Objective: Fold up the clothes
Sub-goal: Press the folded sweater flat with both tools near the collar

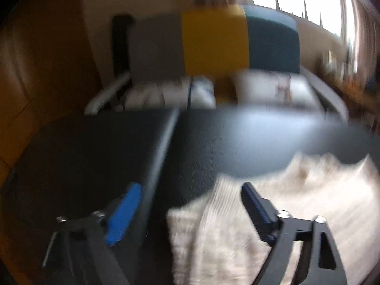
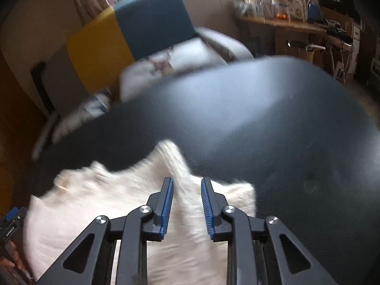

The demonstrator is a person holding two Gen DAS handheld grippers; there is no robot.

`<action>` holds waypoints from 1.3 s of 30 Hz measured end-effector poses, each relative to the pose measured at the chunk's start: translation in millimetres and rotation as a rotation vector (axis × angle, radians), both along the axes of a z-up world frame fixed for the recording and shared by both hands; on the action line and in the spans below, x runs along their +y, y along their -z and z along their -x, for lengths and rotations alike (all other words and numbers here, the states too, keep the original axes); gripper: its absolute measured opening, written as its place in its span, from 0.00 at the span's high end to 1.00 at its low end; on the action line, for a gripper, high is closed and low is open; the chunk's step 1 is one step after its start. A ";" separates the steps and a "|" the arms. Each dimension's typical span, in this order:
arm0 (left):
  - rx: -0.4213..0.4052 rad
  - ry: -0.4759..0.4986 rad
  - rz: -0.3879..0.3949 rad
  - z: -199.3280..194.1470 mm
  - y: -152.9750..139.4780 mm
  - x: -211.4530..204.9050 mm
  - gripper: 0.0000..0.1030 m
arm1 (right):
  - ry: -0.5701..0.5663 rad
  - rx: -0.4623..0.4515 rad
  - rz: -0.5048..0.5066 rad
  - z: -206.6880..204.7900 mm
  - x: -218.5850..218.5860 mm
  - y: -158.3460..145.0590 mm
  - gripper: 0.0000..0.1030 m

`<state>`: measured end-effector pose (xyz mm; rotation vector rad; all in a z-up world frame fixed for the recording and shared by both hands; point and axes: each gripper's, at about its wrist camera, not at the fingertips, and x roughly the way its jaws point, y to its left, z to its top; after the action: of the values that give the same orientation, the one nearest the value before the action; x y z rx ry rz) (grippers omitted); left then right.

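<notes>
A white fluffy knit garment (image 1: 308, 190) lies bunched on the black padded table (image 1: 95, 154). In the left wrist view it fills the lower right. My left gripper (image 1: 191, 187) stands wide open above the garment's left edge, nothing between its blue-padded fingers (image 1: 125, 211). The right wrist view shows the same garment (image 2: 95, 201) at the near edge of the table (image 2: 261, 118). My right gripper (image 2: 187, 181) hovers over it, its jaws a little apart, and the cloth seen through the gap is not pressed by the pads. Both views are blurred.
Behind the table stands a sofa with grey, yellow (image 1: 213, 40) and teal (image 2: 154, 19) back cushions and white pillows. A cluttered wooden desk (image 2: 296, 23) is at the far right. A seam (image 1: 163, 149) splits the tabletop. A hand (image 2: 11, 258) shows at lower left.
</notes>
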<state>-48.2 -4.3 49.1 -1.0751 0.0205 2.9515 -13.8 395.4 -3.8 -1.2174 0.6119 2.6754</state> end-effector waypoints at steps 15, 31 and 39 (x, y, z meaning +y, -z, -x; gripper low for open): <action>-0.142 0.111 0.079 -9.7 83.2 22.6 0.00 | -0.484 -0.161 -0.065 25.7 -181.3 -20.6 0.72; -0.163 0.068 -0.090 -7.0 73.4 0.8 0.00 | -0.512 -0.289 -0.187 46.6 -214.2 11.0 0.77; -0.221 0.039 -0.096 1.3 85.1 -15.1 0.00 | -0.496 -0.242 -0.193 49.9 -208.1 -1.9 0.97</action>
<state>-49.6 -19.5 -36.1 -1.3620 -0.0982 2.7498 -63.7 187.2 -1.9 -1.7872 0.0091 2.7950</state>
